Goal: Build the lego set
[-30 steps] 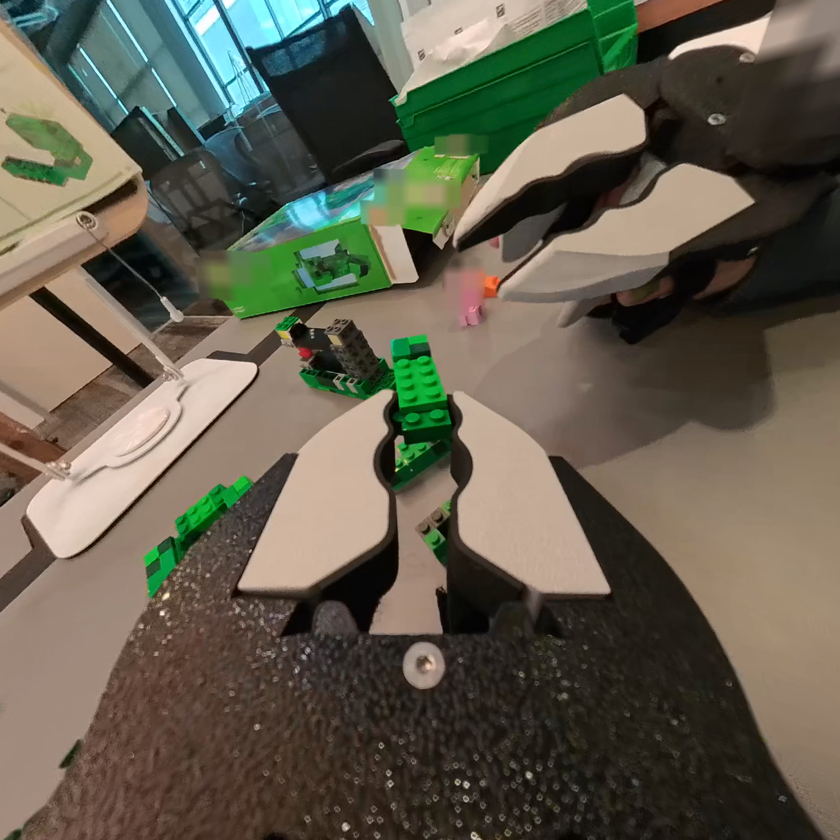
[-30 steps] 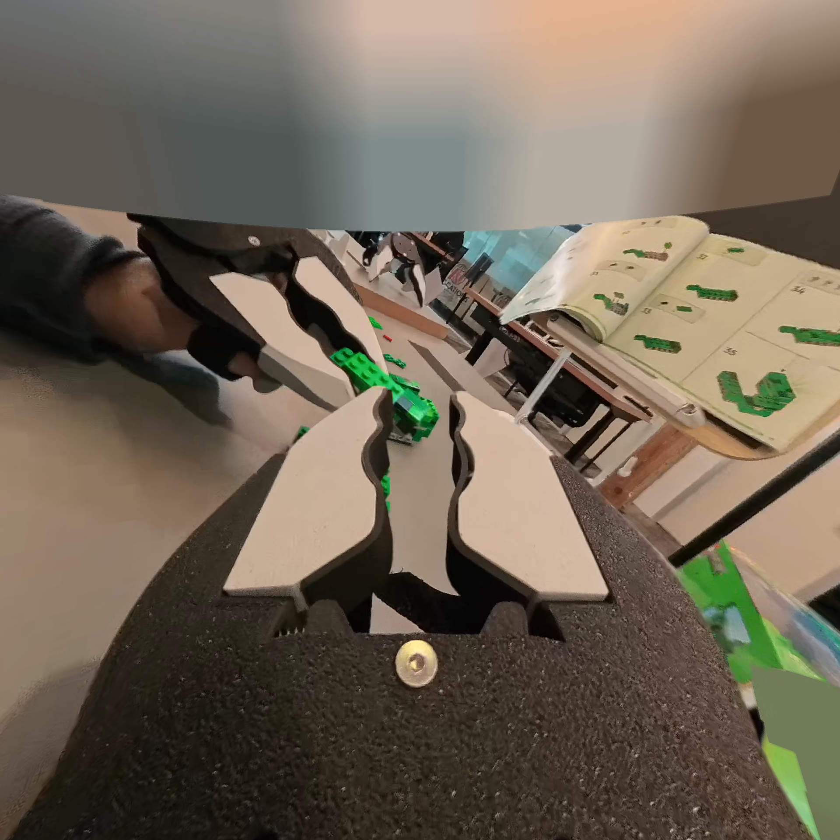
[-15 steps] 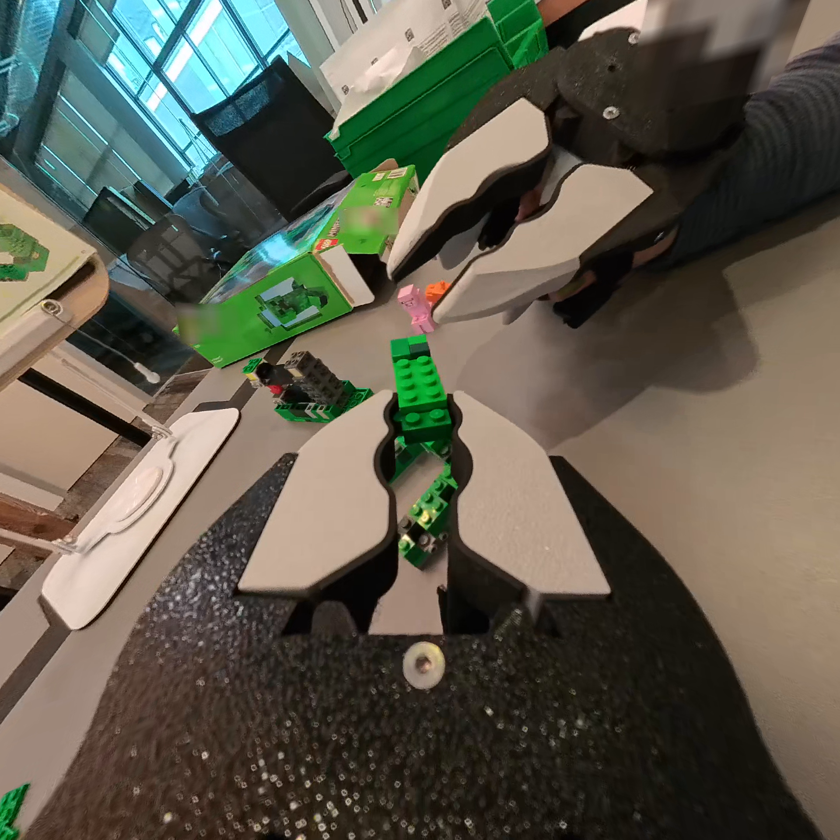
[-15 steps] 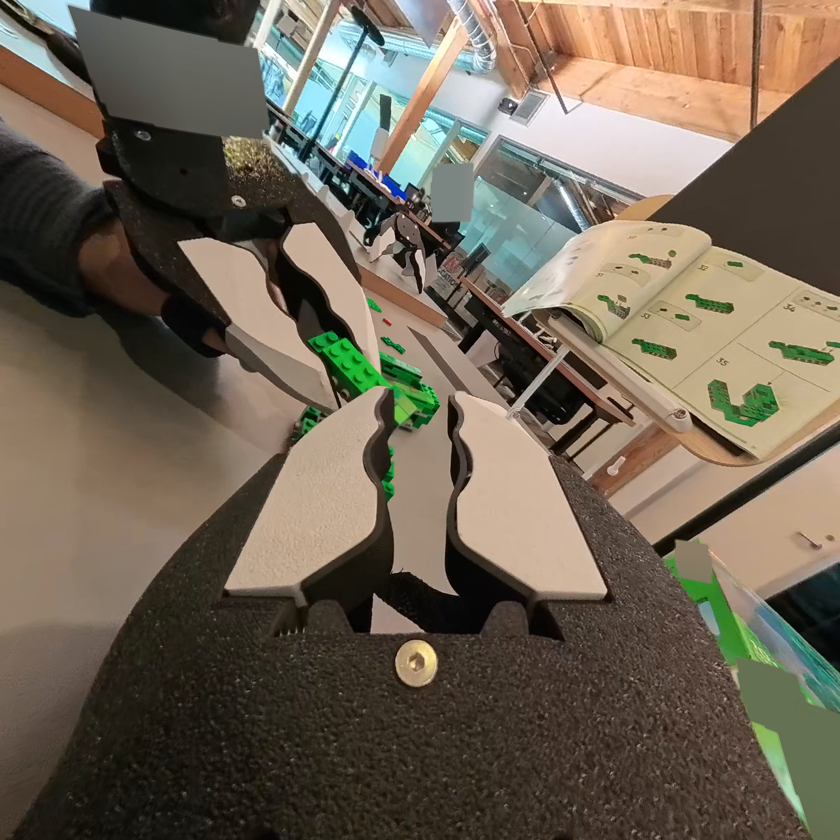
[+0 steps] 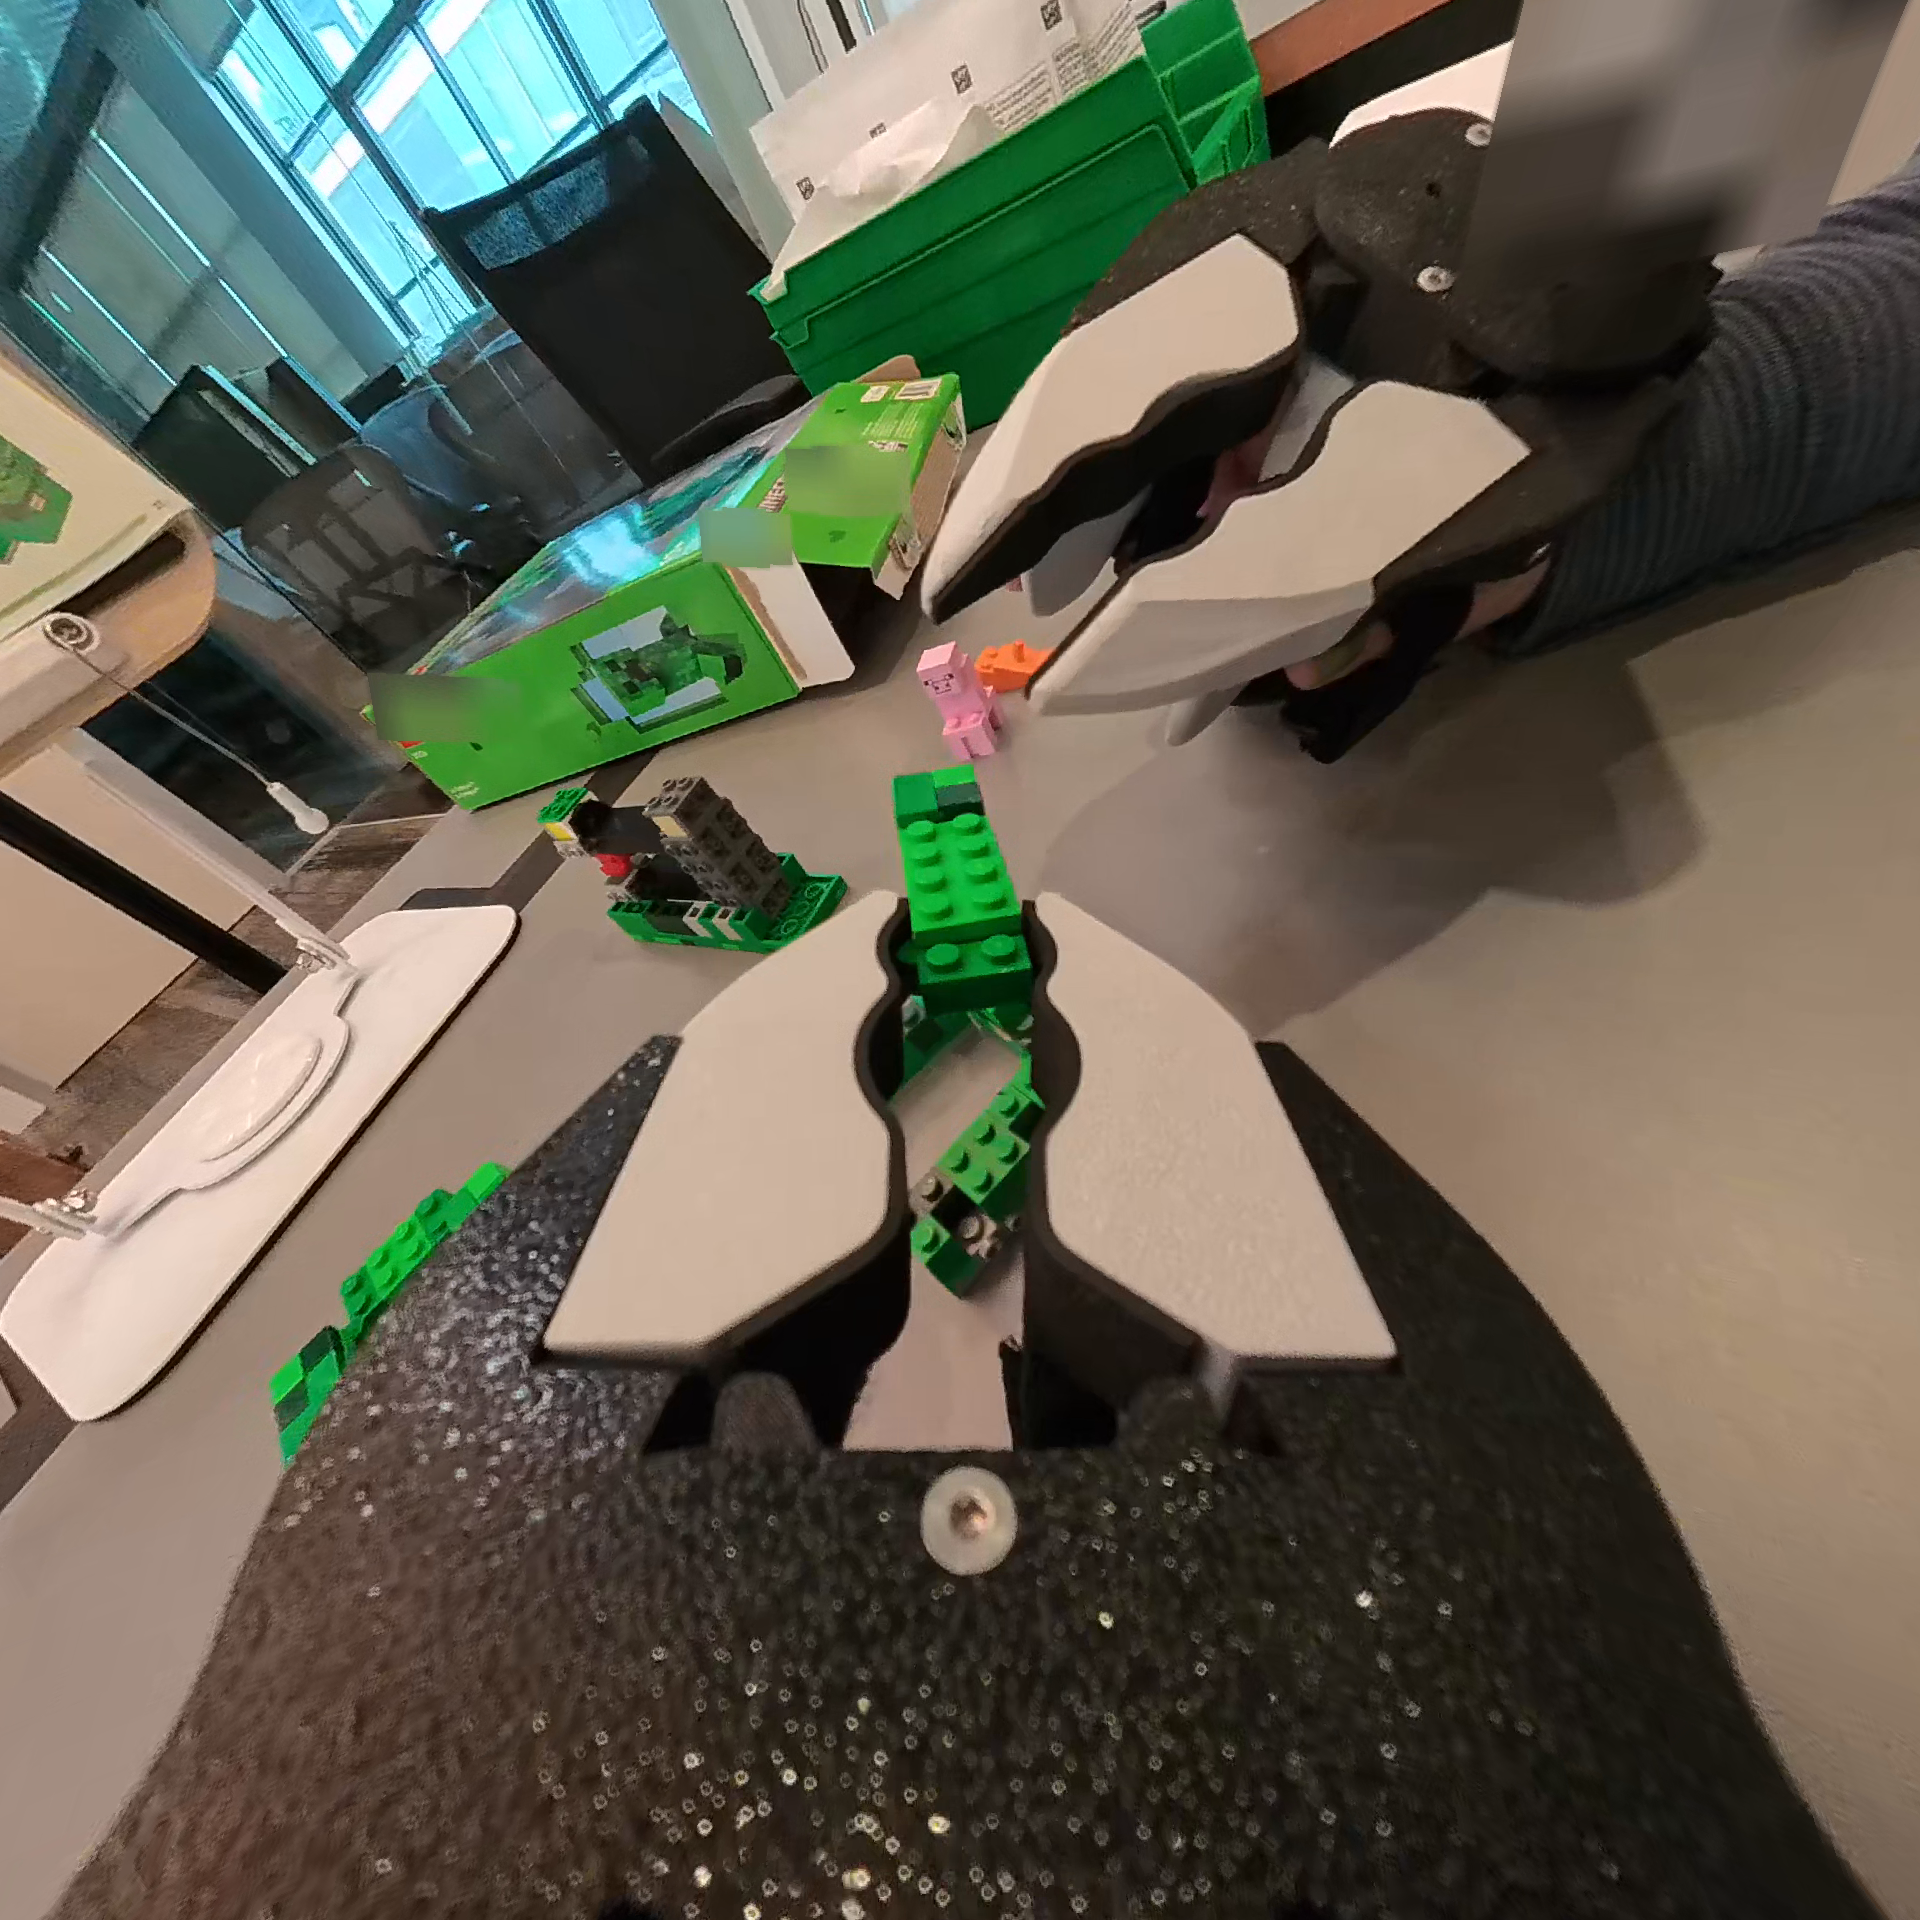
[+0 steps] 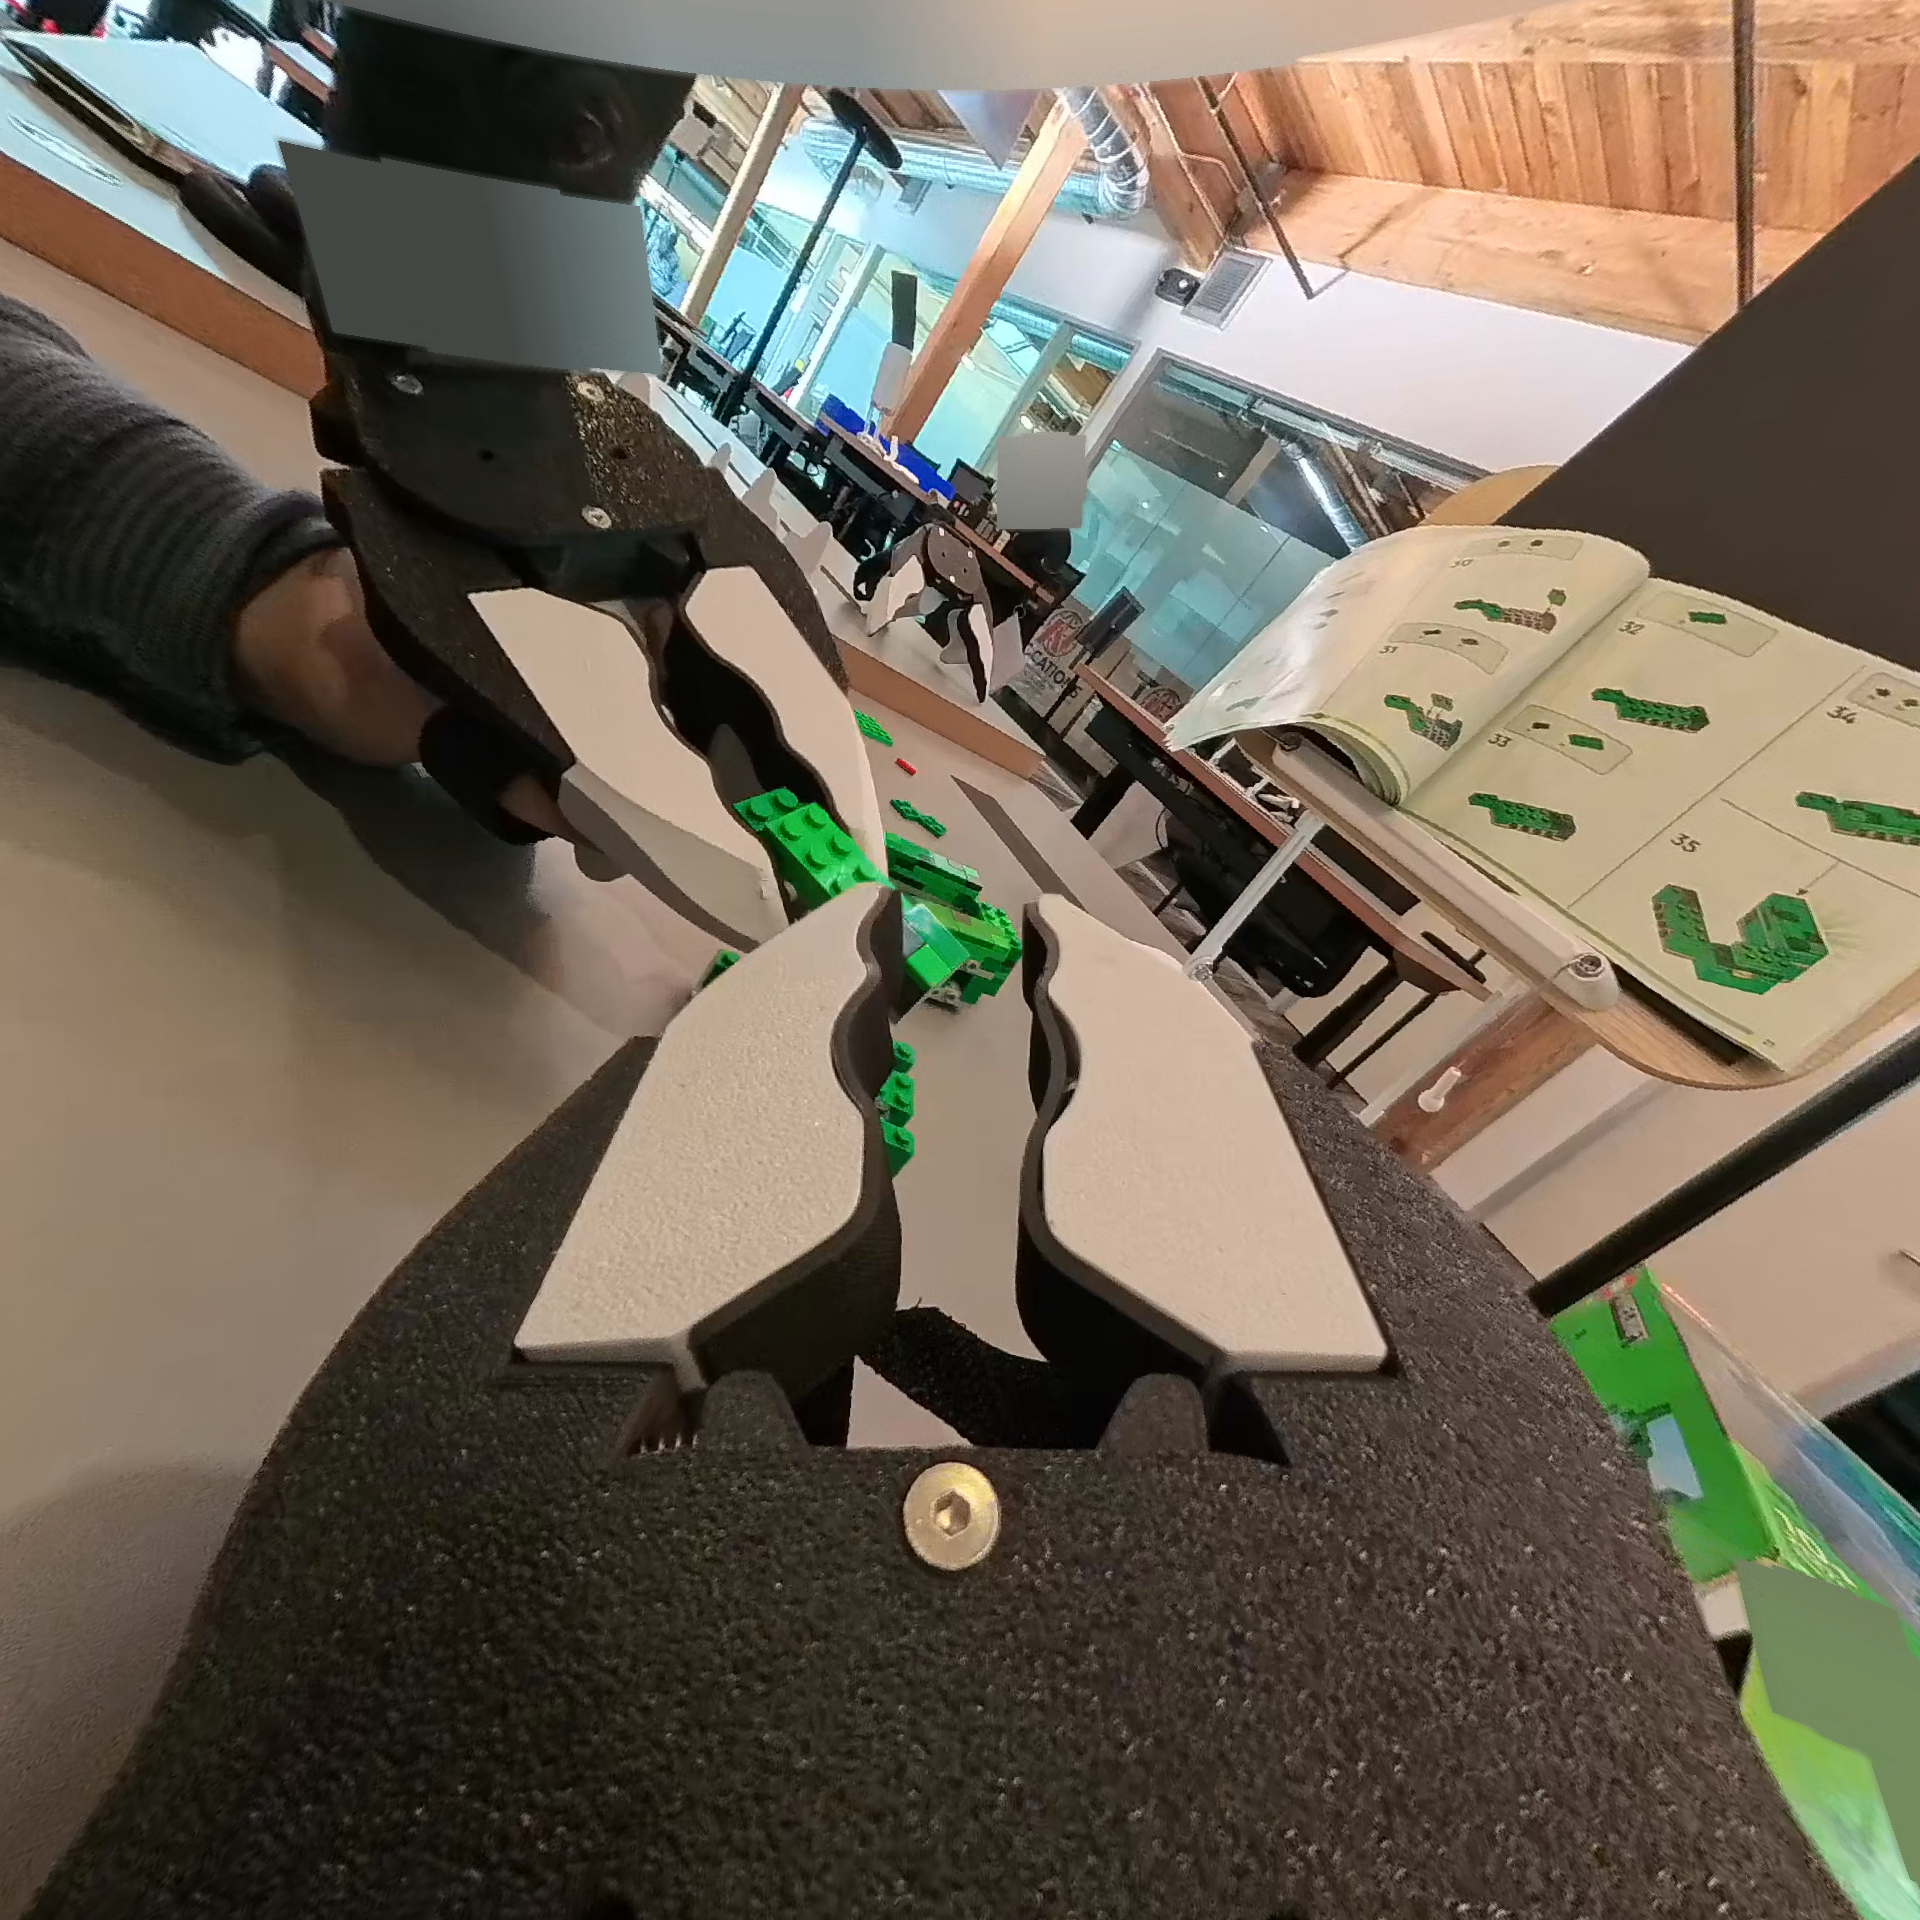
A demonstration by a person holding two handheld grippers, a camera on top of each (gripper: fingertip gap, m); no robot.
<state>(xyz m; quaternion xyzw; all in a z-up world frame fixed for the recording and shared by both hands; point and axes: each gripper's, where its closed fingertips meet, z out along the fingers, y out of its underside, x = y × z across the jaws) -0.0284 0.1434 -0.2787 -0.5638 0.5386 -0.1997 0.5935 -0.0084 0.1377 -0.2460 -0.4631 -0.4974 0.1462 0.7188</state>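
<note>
**Left hand-held gripper clamps the green build; right one hangs empty**

The left hand-held gripper (image 5: 961,940) has its jaws drawn in tight on a green lego assembly (image 5: 961,904), gripping it at the fingertips. A stack of studded green bricks sticks out ahead of the tips, and another green piece with grey parts hangs in the gap between the fingers. The assembly is held above the grey desk (image 5: 1455,1039).

The right hand-held gripper (image 6: 951,920) has its jaws parted with a clear gap, and nothing sits between them. In the left wrist view it hovers over the desk farther off, tips pointing down and to the left, held by a hand (image 5: 1340,665) in a dark fingerless glove with a grey ribbed sleeve (image 5: 1714,457) behind it.

On the desk near the held assembly stand a small grey and green lego model (image 5: 707,873), a pink pig figure (image 5: 961,701) and an orange piece (image 5: 1008,665) just beside it. A green lego box (image 5: 623,675) lies behind them. An open instruction booklet (image 6: 1662,769) rests on a stand to the right in the right wrist view.
</note>
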